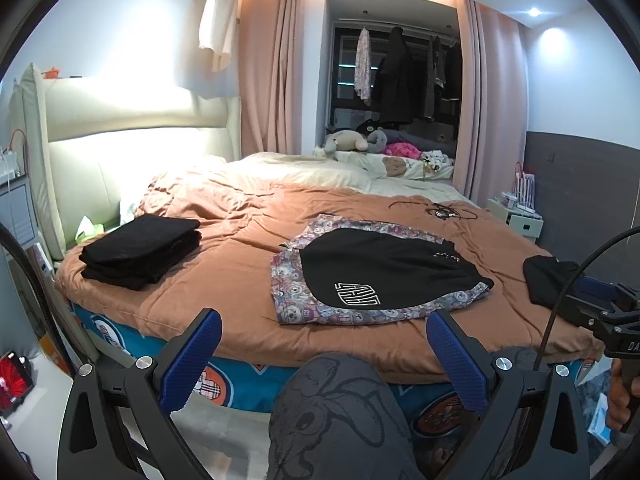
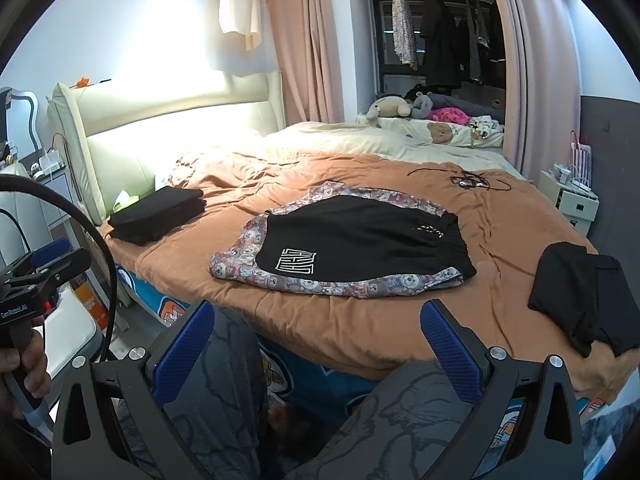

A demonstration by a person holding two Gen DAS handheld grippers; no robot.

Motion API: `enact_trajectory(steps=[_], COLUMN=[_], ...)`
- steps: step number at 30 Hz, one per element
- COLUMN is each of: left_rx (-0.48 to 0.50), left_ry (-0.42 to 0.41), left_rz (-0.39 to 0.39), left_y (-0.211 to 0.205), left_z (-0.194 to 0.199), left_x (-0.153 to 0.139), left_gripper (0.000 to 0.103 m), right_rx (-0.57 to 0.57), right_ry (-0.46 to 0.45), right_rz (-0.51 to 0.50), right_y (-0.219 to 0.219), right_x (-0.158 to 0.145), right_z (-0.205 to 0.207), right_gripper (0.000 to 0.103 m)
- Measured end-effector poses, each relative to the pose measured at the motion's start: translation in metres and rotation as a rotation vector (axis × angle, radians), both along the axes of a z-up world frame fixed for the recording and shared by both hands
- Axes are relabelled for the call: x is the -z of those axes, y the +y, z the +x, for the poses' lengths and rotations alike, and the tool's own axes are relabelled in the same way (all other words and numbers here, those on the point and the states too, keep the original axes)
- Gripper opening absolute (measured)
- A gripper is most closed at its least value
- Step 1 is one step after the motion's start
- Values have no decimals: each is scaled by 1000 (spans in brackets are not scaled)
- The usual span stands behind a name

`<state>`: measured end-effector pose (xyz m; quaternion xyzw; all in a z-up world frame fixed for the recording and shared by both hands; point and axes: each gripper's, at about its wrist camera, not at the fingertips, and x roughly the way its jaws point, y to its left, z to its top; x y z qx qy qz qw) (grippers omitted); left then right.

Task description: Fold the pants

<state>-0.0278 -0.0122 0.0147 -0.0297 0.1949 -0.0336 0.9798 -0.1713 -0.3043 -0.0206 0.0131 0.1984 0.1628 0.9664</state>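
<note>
We've got both claws, left (image 1: 324,344) and right (image 2: 316,334), spread wide and empty, short of the pants (image 1: 384,270) on the bed (image 1: 248,248)

Both the left tool (image 1: 324,354) and the right tool (image 2: 316,344) hang empty, jaws spread wide, above the person's knees (image 1: 340,408).

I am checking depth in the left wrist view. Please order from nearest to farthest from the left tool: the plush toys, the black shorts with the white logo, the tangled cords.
1. black shorts, centre of the bed
2. tangled cords, behind them, right
3. plush toys, far end by the window

Left tool is open.
</note>
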Motion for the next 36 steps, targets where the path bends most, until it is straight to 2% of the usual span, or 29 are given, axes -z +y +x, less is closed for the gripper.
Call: enact_trajectory(steps=[6,13,23,36], left_rx=[-7,-17,-13,4], left_ry=[-20,-6,0,-4], left_rz=[16,20,27,46], left_y=[1,5,2,-2], left_z=[-3,1,7,7], left_x=[-6,-2,-3,-5], left_gripper=[103,103,103,103], right_rx=[-8,-10,-18,-31], right_ry=[1,-8,6,15], right_rz=[-7,-22,33,50], right_y=[4,8,2,-3], right_x=[2,5,6,3], right_z=[1,4,4,4], right_gripper=[103,103,103,103])
